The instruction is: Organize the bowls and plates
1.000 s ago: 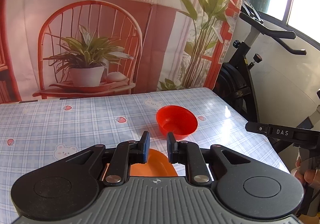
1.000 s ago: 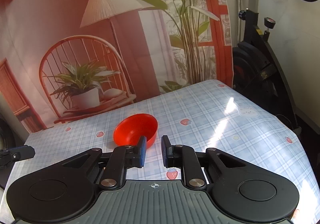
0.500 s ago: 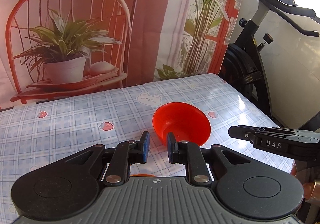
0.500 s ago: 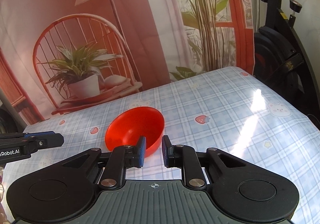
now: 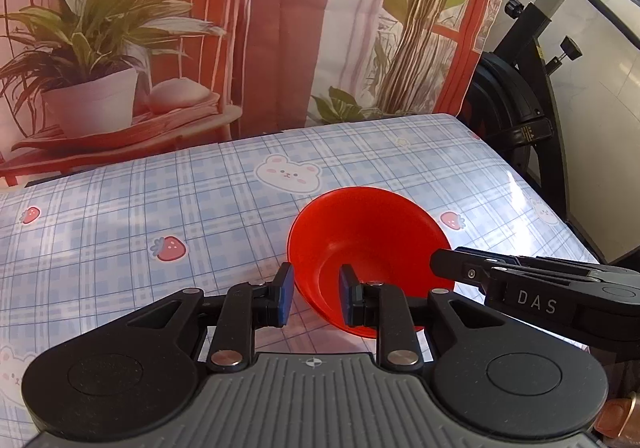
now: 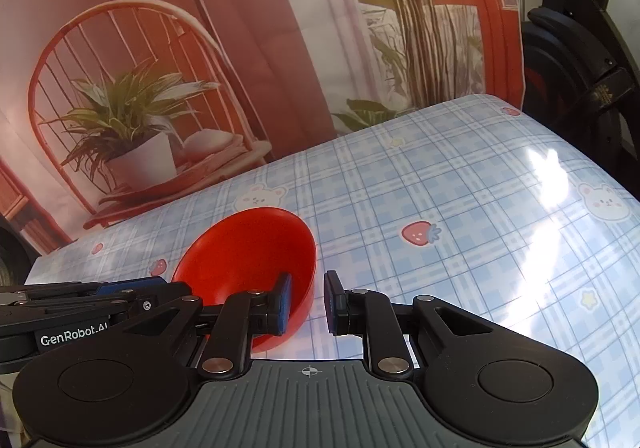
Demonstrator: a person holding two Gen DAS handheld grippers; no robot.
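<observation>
A red bowl (image 5: 368, 244) (image 6: 248, 248) sits upright on the checked tablecloth (image 5: 160, 188). My left gripper (image 5: 316, 298) straddles the bowl's left rim, one pad outside and one inside. Its jaws are opening and neither pad presses on the wall. My right gripper (image 6: 308, 304) straddles the opposite rim with a narrow gap, left pad inside the bowl, right pad outside, and no squeeze shows. Each gripper appears in the other's view: the right gripper (image 5: 440, 262) reaches the bowl's right side, the left gripper (image 6: 172, 286) its left side.
A printed backdrop (image 5: 120, 48) of a chair, plant and lamp hangs behind the table's far edge. An exercise bike (image 5: 520, 108) stands just past the table's right edge. Bare cloth (image 6: 480, 228) lies to the right of the bowl.
Both grippers have come forward and down onto the bowl, which now fills more of each view. The left jaws stand a little wider. The orange plate near the left gripper is no longer visible.
</observation>
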